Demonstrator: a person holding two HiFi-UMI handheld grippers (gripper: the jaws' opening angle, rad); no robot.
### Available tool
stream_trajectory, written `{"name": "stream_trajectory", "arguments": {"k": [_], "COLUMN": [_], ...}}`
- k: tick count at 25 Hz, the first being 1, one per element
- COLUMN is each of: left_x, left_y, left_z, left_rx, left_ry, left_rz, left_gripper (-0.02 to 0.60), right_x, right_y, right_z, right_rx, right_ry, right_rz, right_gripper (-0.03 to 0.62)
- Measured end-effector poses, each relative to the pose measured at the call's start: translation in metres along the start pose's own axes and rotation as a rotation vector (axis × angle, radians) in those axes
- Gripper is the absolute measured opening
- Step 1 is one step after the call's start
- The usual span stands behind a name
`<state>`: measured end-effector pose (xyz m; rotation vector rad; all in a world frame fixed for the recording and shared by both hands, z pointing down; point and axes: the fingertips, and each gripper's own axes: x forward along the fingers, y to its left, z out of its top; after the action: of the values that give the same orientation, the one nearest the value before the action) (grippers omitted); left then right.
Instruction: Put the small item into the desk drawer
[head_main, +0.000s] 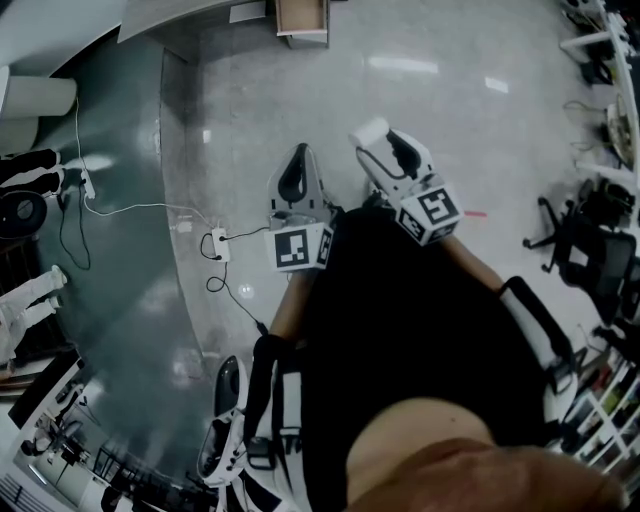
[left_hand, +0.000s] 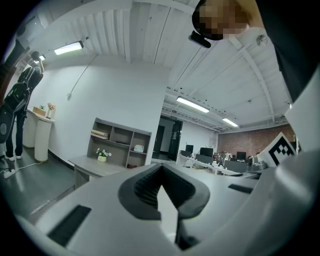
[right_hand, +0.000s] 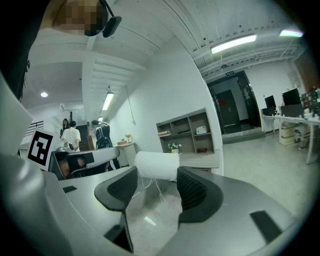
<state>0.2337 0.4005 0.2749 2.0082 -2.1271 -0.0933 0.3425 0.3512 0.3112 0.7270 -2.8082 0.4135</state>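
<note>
Two grippers out in front, one of them loaded.
Right gripper (right_hand: 156, 175) has its jaws spread wide and clamped on the small white roll (right_hand: 157, 164), which lies crosswise between the tips, carried in the air above the pale floor (head_main: 450, 100). Left gripper (left_hand: 161, 170) is pinched closed, pads meeting at the tip, nothing in it. Both are held roughly level, side by side with a gap between them. Ahead, well apart from the roll and both grippers, stands the grey desk (left_hand: 95, 167) with a shelf unit (left_hand: 117, 142) on top, set against the white wall. Off to the left, a white cable (head_main: 130, 208) trails across the floor.
</note>
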Motion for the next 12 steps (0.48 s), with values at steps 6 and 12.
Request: {"name": "stream_trajectory", "arguments": {"k": [6,12], "left_x": [-0.011,-0.021], "left_y": [0.028,0.05], "left_z": [-0.001,-0.001], "left_rx": [-0.011,0.003], "left_ry": [0.0,0.012], "left_rz": [-0.005,-0.033], "left_gripper": [-0.002,-0.002], "right_x": [0.018,0.032], "right_y": [0.022,0.044], "right_z": [-0.003,-0.006], "right_rx": [-0.002,-0.006], "right_ry": [-0.013,-0.008], "right_rz": [-0.008,-0.029], "right_gripper": [0.245,0.245]}}
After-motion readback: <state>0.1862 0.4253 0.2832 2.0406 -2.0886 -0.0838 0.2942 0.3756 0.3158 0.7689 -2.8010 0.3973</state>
